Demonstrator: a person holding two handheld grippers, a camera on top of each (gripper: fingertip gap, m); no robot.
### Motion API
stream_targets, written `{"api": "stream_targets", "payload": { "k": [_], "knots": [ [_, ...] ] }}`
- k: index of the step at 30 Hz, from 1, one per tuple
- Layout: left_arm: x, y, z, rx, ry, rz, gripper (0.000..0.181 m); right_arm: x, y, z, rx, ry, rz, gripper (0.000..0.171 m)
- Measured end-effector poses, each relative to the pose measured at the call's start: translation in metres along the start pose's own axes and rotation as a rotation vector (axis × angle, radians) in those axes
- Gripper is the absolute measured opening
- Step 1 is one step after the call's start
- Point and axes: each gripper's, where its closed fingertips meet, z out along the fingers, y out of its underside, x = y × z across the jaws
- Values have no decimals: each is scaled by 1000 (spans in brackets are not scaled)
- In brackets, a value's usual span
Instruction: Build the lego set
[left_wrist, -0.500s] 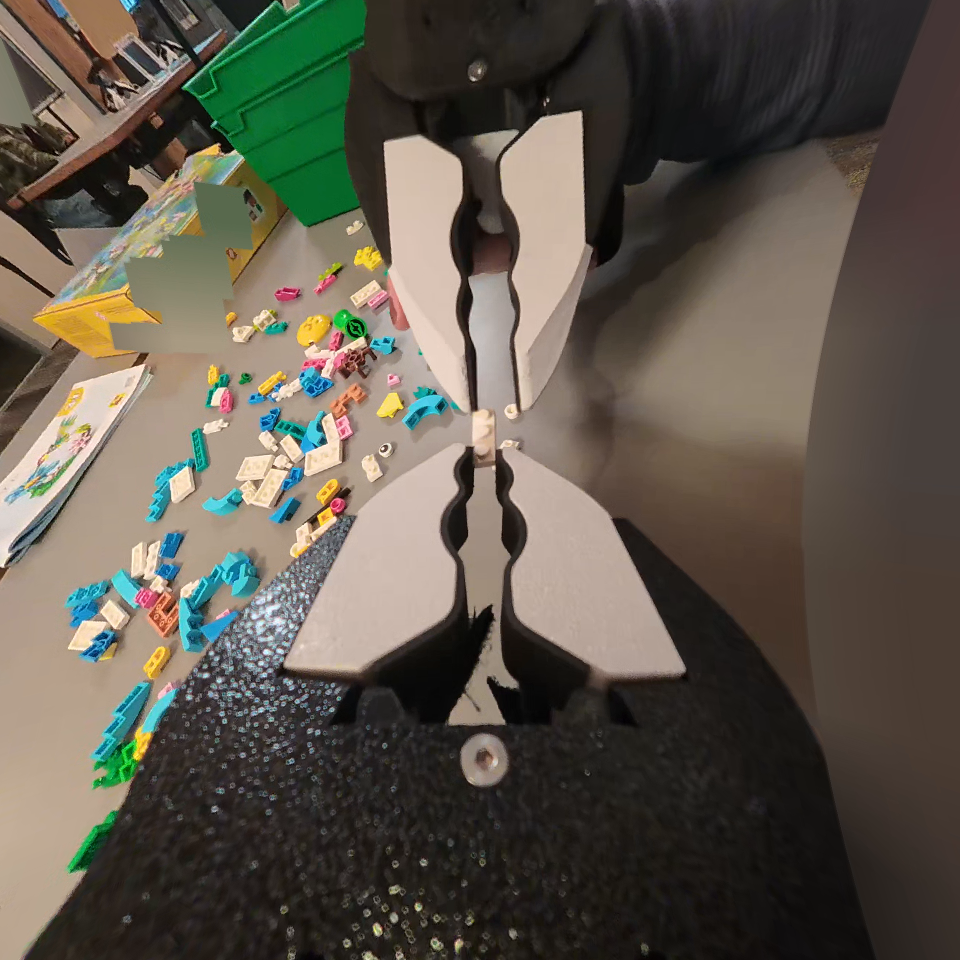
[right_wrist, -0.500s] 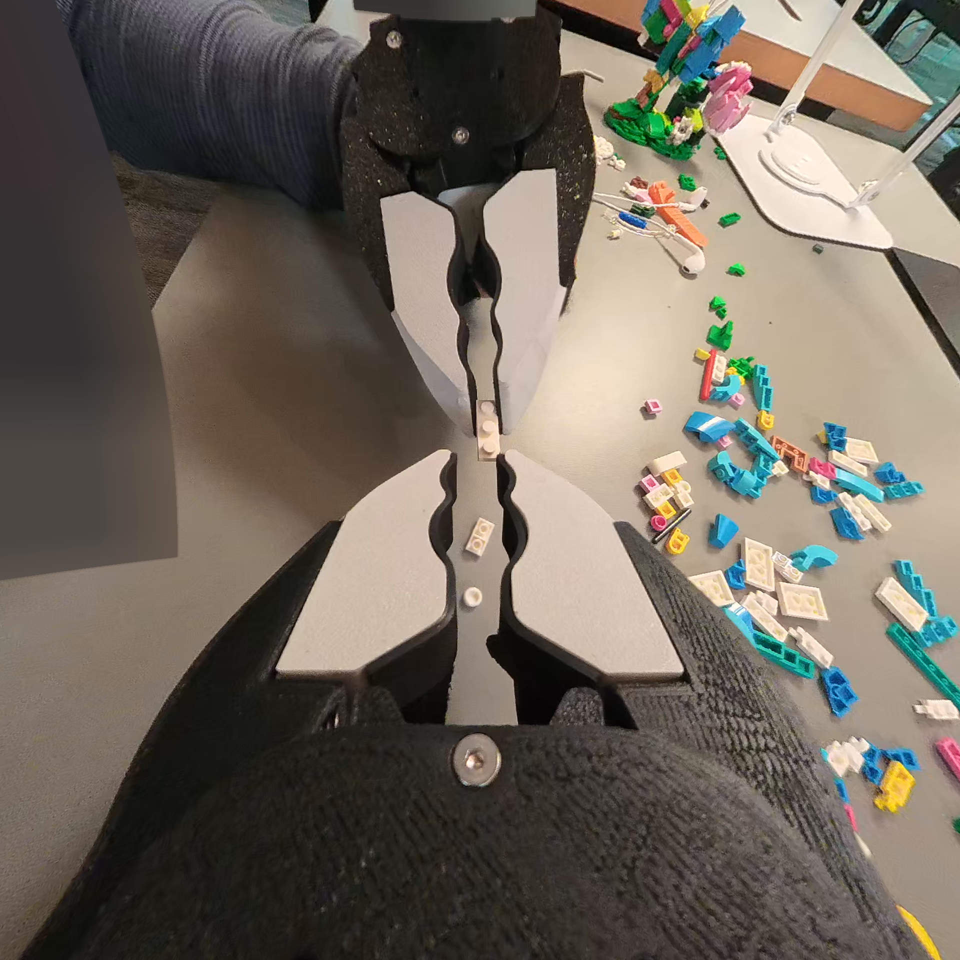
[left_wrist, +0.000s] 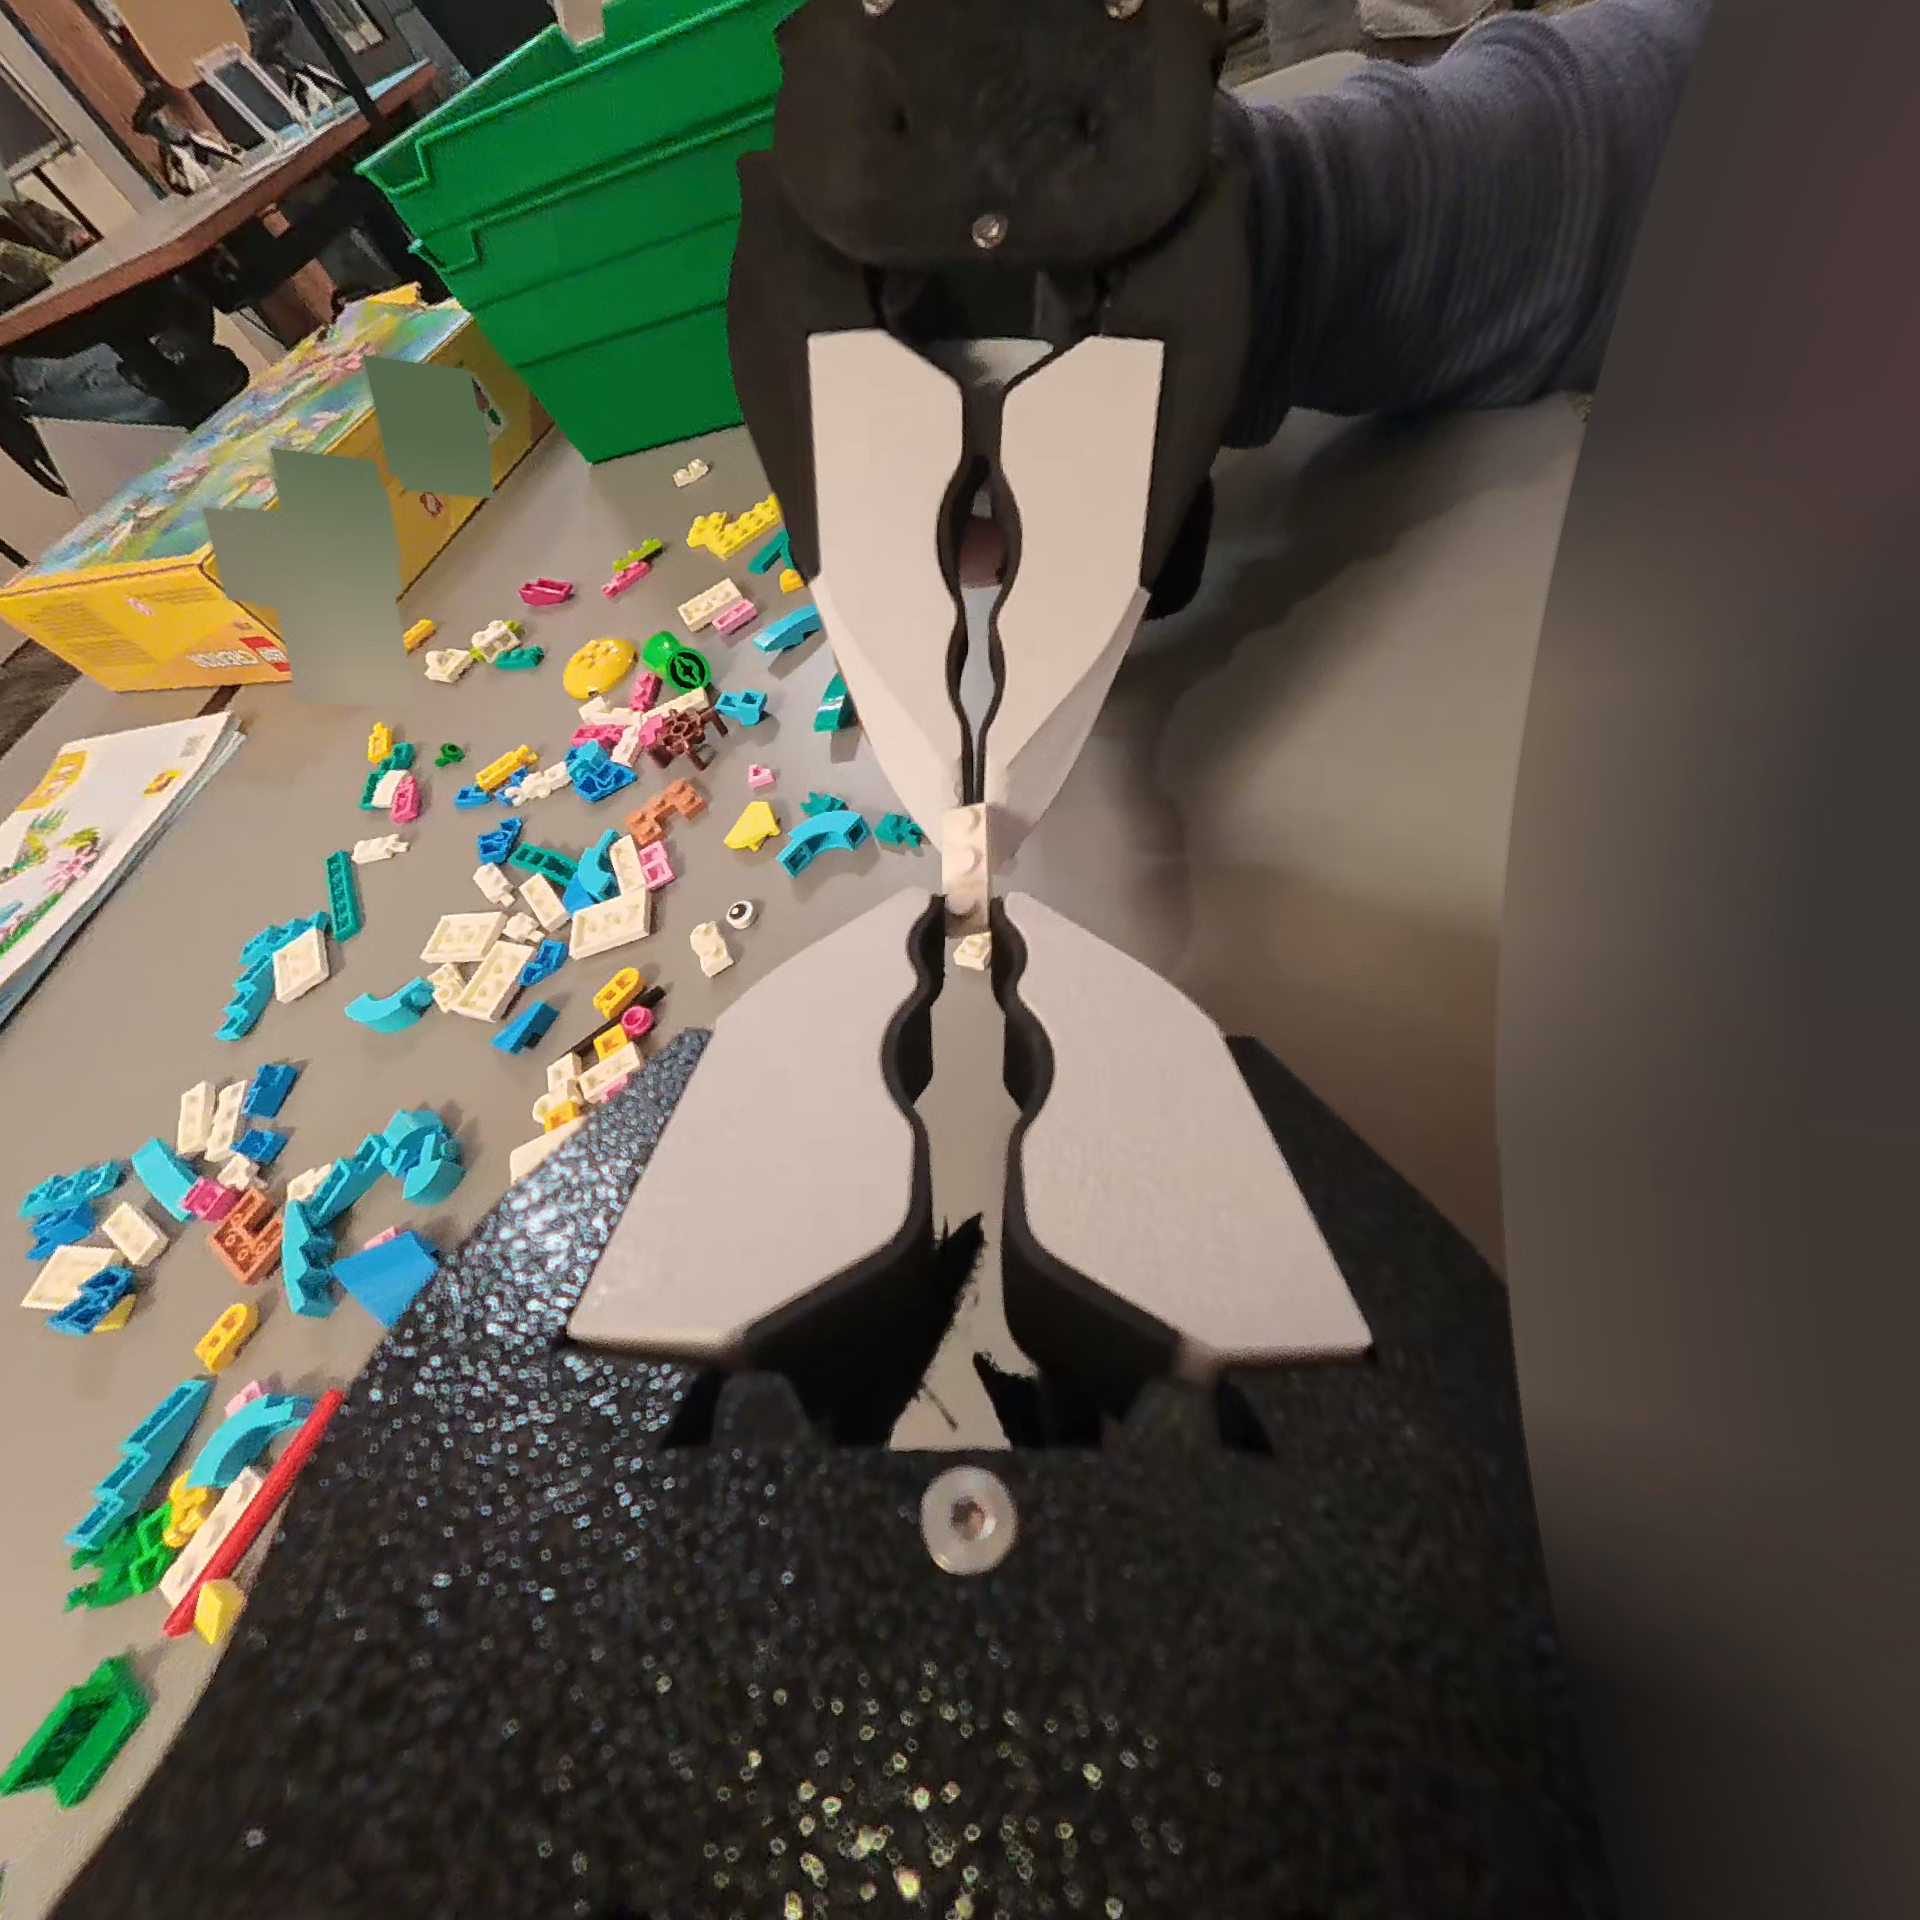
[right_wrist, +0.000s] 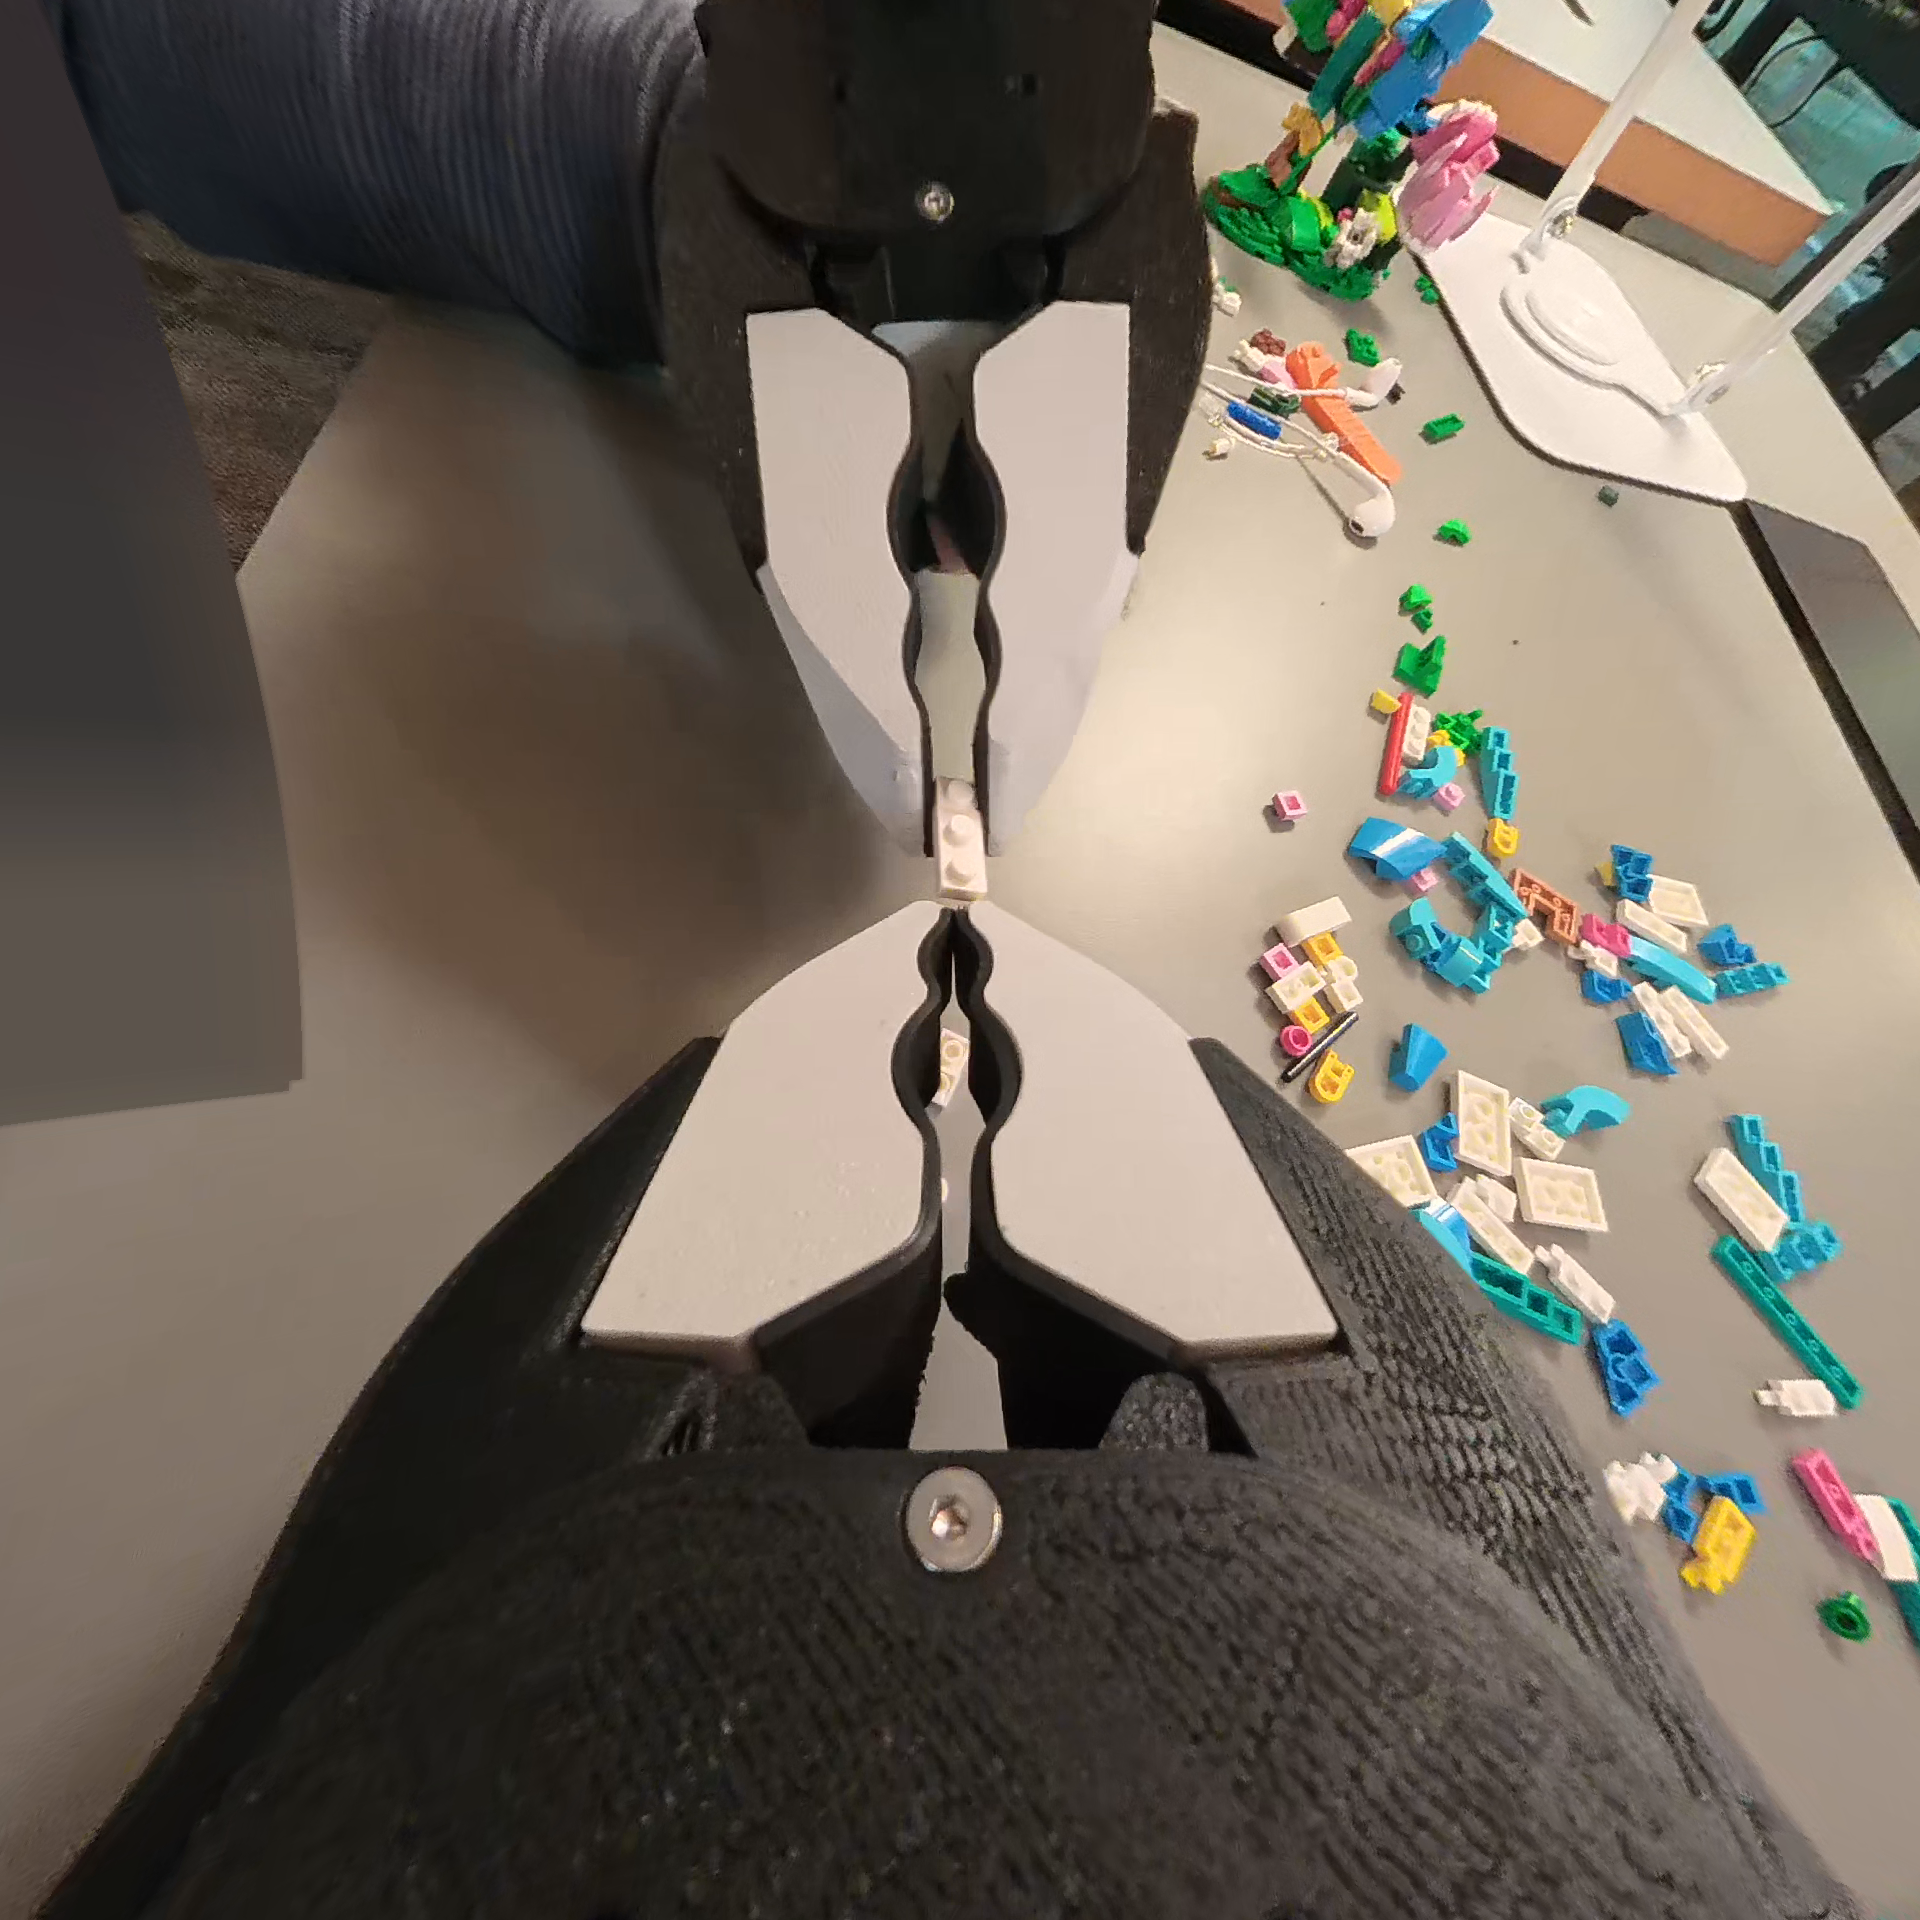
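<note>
Your two grippers met tip to tip above the grey table (left_wrist: 1299, 727), with a small white plate (left_wrist: 968, 854) bridging them, its long axis running along the line from one to the other. Your left gripper (left_wrist: 966, 914) was clamped on its near end. Your right gripper (right_wrist: 953, 920) was nearly closed, its tips just at the plate's other end; whether it truly gripped, I couldn't tell. Loose bricks (left_wrist: 499, 935) lay scattered to your left, beside green bins (left_wrist: 603, 239).

We see the right gripper (right_wrist: 961, 914) nearly closed, tip-to-tip with the left gripper (right_wrist: 956, 831), which pinches a small white plate (right_wrist: 958, 847).
</note>
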Motion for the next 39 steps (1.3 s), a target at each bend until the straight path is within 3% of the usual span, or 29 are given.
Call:
{"api": "stream_targets", "payload": {
  "k": [1,4,8,11,22,31,35,39],
  "knots": [
    [-1,1,0,-7,-6,9,8,0,1,0,-5,0,-1,0],
    [-2,5,1,-37,-27,49,8,-1,-1,-3,4,-14,20,0],
    [3,5,1,-41,-4,84,8,-5,-2,0,16,-71,96,16],
    [7,8,4,-58,8,118,8,-8,-2,2,12,-80,83,7],
    [3,8,6,-55,-16,33,9,-4,0,1,-8,-44,58,7],
    [4,13,8,-71,-2,4,25,-2,8,3,-58,-22,34,7],
    [5,12,9,-68,-2,13,8,-5,7,5,-61,-28,26,6],
    [4,12,8,-72,9,0,8,-3,8,3,-58,-25,52,7]
  ]
}}
